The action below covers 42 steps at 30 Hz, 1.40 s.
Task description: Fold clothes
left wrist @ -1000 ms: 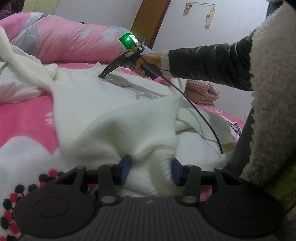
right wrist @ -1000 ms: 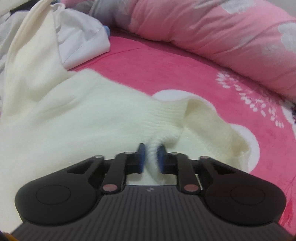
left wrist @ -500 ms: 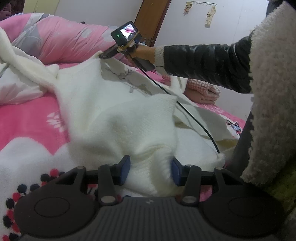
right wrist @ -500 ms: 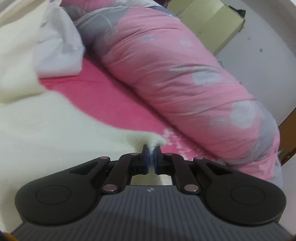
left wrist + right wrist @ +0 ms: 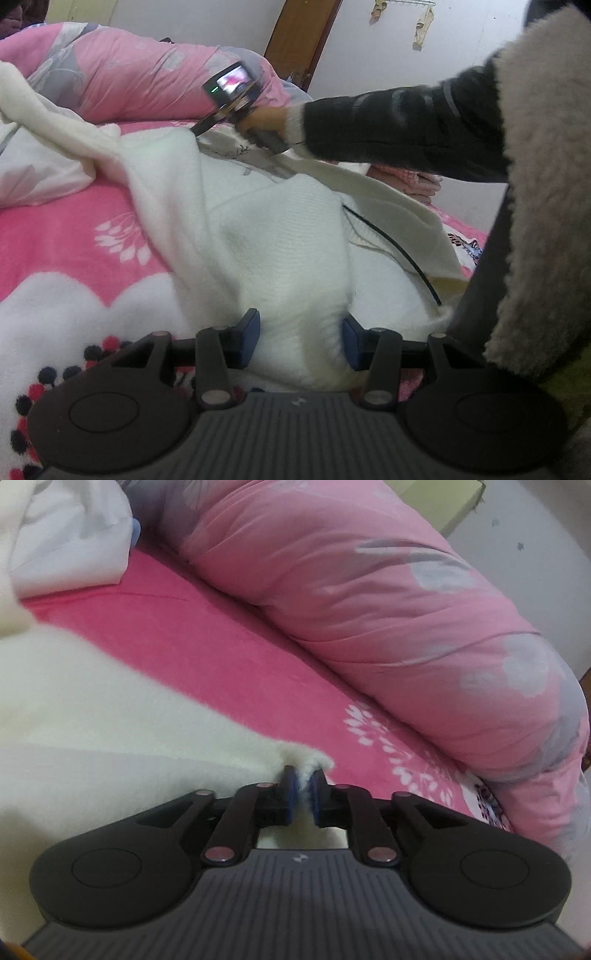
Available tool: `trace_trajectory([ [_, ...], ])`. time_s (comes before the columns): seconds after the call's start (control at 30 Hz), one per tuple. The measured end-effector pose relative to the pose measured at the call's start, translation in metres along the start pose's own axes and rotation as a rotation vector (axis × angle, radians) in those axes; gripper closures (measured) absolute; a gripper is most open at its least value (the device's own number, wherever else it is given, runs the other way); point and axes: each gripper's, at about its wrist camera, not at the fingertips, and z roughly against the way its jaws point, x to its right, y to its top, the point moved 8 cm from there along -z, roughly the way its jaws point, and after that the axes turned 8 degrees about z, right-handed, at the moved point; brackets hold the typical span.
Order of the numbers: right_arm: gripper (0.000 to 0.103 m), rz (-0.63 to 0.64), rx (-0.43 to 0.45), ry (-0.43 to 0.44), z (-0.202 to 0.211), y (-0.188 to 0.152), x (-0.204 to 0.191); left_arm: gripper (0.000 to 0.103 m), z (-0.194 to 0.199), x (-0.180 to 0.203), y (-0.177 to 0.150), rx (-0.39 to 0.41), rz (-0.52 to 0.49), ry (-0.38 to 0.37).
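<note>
A white knit sweater (image 5: 258, 229) lies spread over the pink bed. My left gripper (image 5: 300, 336) is shut on a thick bunch of its near edge, and the fabric fills the space between the blue pads. In the left wrist view a hand in a dark sleeve holds my right gripper (image 5: 196, 129) at the sweater's far edge, beside the quilt. The right wrist view shows that gripper (image 5: 303, 794) low over the bedspread. Its jaws are opening, with a fuzzy corner of the sweater (image 5: 92, 720) still between the pads.
A rolled pink quilt (image 5: 406, 609) runs along the far side of the bedspread (image 5: 221, 646). White bedding (image 5: 29, 173) lies at the left. A black cable (image 5: 399, 251) crosses the sweater. The person's fleece coat (image 5: 546, 184) fills the right, with folded pink cloth (image 5: 417, 181) behind the arm.
My right gripper has carried the sweater's corner away toward the quilt and lowered it, drawing the fabric flatter. Its jaws have parted a little. The left gripper has stayed put.
</note>
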Motion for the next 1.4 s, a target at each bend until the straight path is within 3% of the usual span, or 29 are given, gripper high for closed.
trace_trajectory([
  [0.07,0.046,-0.019,-0.011,0.002,0.031,-0.005,0.016,0.047,0.001,0.003,0.000,0.002,-0.003,-0.001],
  [0.2,0.036,-0.111,-0.004,-0.001,0.123,-0.031,0.052,0.032,0.002,0.010,0.000,0.010,-0.019,0.002],
  [0.3,0.033,-0.281,0.030,0.011,0.219,-0.068,0.075,0.023,0.002,0.016,0.001,0.017,-0.041,0.018],
  [0.4,0.033,-0.460,0.058,0.028,0.317,-0.112,0.074,0.021,0.004,0.025,0.001,0.026,-0.076,0.063],
  [0.5,0.035,-0.557,0.101,0.069,0.401,-0.153,0.034,0.021,0.008,0.036,0.002,0.039,-0.100,0.090],
  [0.6,0.039,-0.564,0.132,0.122,0.454,-0.180,-0.021,0.022,0.011,0.048,0.007,0.052,-0.132,0.105],
  [0.7,0.044,-0.491,0.134,0.182,0.475,-0.190,-0.085,0.023,0.004,0.061,0.014,0.058,-0.209,0.141],
  [0.77,0.046,-0.404,0.109,0.199,0.469,-0.189,-0.121,0.025,-0.014,0.063,0.016,0.001,-0.251,0.184],
  [0.83,0.047,-0.308,0.082,0.189,0.458,-0.185,-0.145,0.036,-0.035,0.060,0.016,-0.081,-0.291,0.253],
  [0.93,0.056,-0.196,0.007,0.157,0.432,-0.191,-0.164,0.053,-0.050,0.049,0.015,-0.125,-0.302,0.330],
  [0.97,0.072,-0.185,-0.024,0.152,0.426,-0.196,-0.167,0.059,-0.048,0.048,0.015,-0.120,-0.301,0.346],
  [1.0,0.088,-0.187,-0.047,0.142,0.424,-0.203,-0.167,0.077,-0.044,0.046,0.015,-0.115,-0.300,0.361],
  [1.03,0.091,-0.199,-0.060,0.132,0.424,-0.208,-0.166,0.089,-0.041,0.045,0.015,-0.109,-0.298,0.376],
  [1.1,0.097,-0.256,-0.037,0.082,0.438,-0.215,-0.154,0.094,-0.027,0.046,0.014,-0.093,-0.300,0.394],
  [1.2,0.097,-0.365,0.014,-0.001,0.472,-0.230,-0.131,0.094,0.001,0.058,0.007,-0.055,-0.333,0.366],
  [1.27,0.097,-0.456,0.043,-0.042,0.496,-0.244,-0.119,0.094,0.022,0.064,-0.001,-0.025,-0.376,0.393],
  [1.4,0.098,-0.644,0.051,-0.094,0.526,-0.287,-0.107,0.094,0.043,0.056,-0.018,-0.012,-0.349,0.436],
])
